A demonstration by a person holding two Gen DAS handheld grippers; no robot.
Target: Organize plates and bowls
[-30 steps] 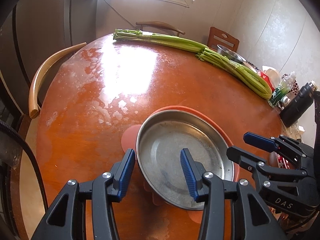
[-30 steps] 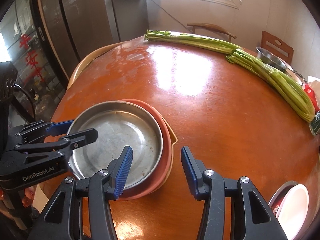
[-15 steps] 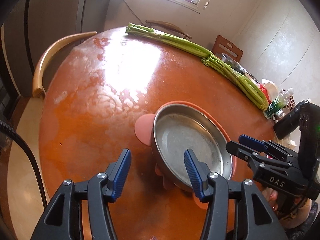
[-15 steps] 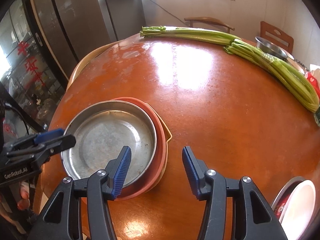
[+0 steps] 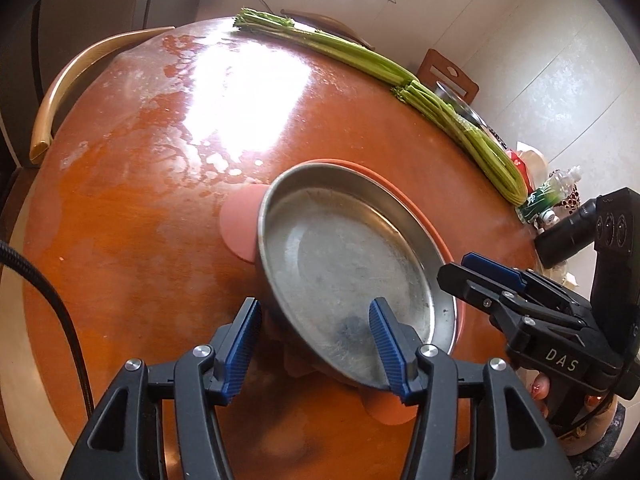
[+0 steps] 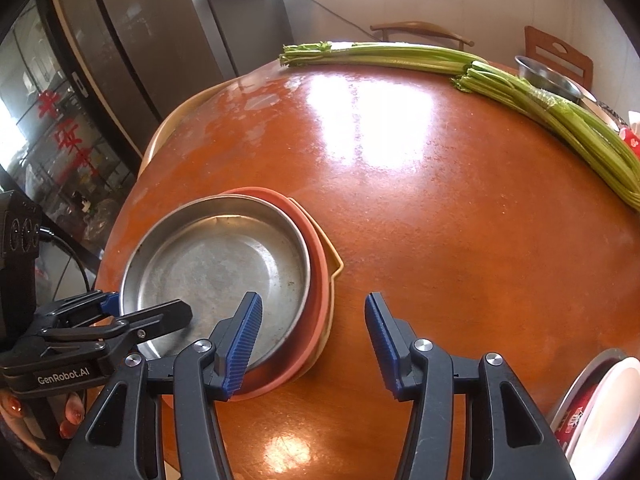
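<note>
Left wrist view looks down on a round, glossy orange tabletop [image 5: 160, 216], and a surface this slick will probably let a nudged dish slide rather than stay put. Near its front edge lies a salmon plastic plate [image 6: 316, 280] with a yellowish one just showing beneath it, both likely light and a little flexible. Nested on top sits a shallow metal pan [image 5: 340, 264], stiff, thin-walled and probably light, its smooth raised rim the only sensible place to pinch, since the flat bottom offers no purchase. The left claw [image 5: 316, 344] straddles that near rim, one pad outside and one inside; its jaws have just been opening and stand apart, not pressing the metal. The right claw [image 6: 312, 344] is likewise spread, one pad over the pan's rim and the other over bare tabletop, holding nothing. A firm squeeze should be needed, as ribbed pads on polished metal can slip.
</note>
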